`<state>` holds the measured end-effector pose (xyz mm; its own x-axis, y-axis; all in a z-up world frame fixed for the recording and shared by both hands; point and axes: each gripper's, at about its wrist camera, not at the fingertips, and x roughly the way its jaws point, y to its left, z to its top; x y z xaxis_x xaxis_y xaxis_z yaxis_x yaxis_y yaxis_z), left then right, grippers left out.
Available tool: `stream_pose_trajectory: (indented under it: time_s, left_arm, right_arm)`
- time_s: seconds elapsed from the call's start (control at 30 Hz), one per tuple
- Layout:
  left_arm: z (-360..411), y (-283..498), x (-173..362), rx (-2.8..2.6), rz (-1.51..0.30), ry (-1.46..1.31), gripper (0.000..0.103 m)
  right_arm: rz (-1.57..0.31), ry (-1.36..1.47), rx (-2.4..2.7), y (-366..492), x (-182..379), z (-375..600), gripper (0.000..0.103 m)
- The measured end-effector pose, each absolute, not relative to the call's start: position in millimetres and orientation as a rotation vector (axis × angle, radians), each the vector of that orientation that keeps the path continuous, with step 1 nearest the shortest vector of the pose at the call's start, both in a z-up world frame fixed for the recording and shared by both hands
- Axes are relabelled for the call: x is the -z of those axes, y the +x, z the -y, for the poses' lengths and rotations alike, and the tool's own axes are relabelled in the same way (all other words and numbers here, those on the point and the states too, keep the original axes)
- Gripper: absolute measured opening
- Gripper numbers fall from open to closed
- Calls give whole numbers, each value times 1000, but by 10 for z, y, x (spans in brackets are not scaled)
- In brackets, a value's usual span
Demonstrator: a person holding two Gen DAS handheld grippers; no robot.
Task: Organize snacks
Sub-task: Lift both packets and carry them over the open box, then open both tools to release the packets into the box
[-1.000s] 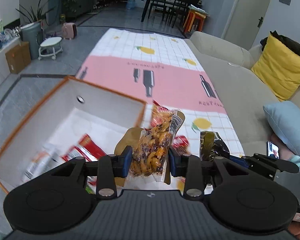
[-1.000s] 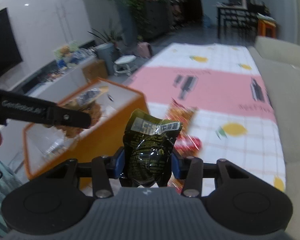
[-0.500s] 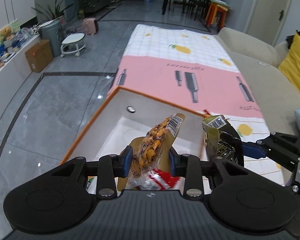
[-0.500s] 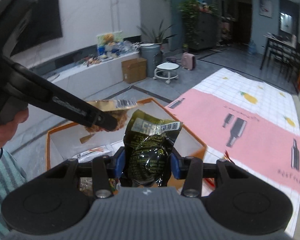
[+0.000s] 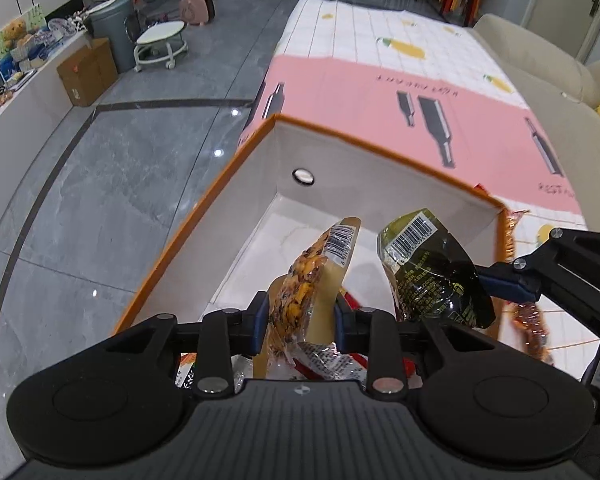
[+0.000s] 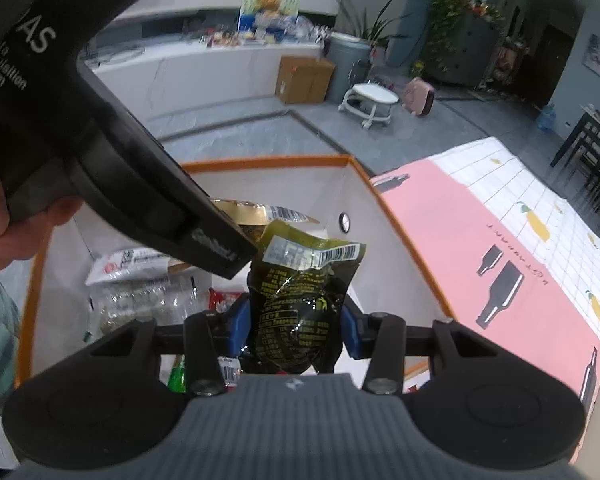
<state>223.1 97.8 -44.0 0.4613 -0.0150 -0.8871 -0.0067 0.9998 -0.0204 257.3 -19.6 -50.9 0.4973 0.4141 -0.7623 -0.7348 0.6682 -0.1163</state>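
Left gripper (image 5: 300, 322) over the orange-rimmed box (image 5: 364, 146), clamped on a peanut snack pouch (image 5: 312, 276); right gripper (image 6: 292, 330) beside it, pinching a dark green packet (image 6: 296, 300). Only the right wrist view shows a white packet (image 6: 128, 262) inside. Pink mat (image 5: 460, 108) beyond.

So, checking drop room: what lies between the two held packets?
Nothing: in the left wrist view, bare white bin floor shows between the orange snack packet and dark green packet.

One orange-rimmed storage box (image 5: 204, 216), two held snack packets, one orange-filled (image 5: 300, 280), one dark green (image 6: 300, 300), two grippers, one round white stool (image 6: 370, 98), one cardboard box (image 6: 304, 80).
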Motion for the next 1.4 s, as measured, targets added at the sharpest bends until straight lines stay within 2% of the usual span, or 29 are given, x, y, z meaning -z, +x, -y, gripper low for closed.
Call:
stream_pose_trajectory:
  time_s: [0.1,0.53,0.63,1.07,1.17,1.3,1.4]
  left_arm:
    - [-1001,2278,545,0,-1115,-15,30]
    - [-902,2366,732,30,-1177,24,31]
    - [-900,2378,745,45,-1201,9,34]
    - [-924,2362,689,39,-1213,25,67]
    - [-958,2337,620,40,-1197,18,76]
    - [-953,2296,536,40,-1180,18,79]
    - [-924,2248,489,24,-1164,40,81]
  right_arm:
    - [-812,-491,-718,2671,619,139,43]
    - [-953,-564,-720,2817,925,-8,44]
    - [-975,-592,-725,2798,968,-31,45]
    - [-1024,-596,-760,2781,934,-18,50]
    - [-1017,-608,-761,2895,923,-63,55]
    - [-988,-617,-749,2880,873,-41,69]
    - [-956,-599,-743,2825,786,31,75]
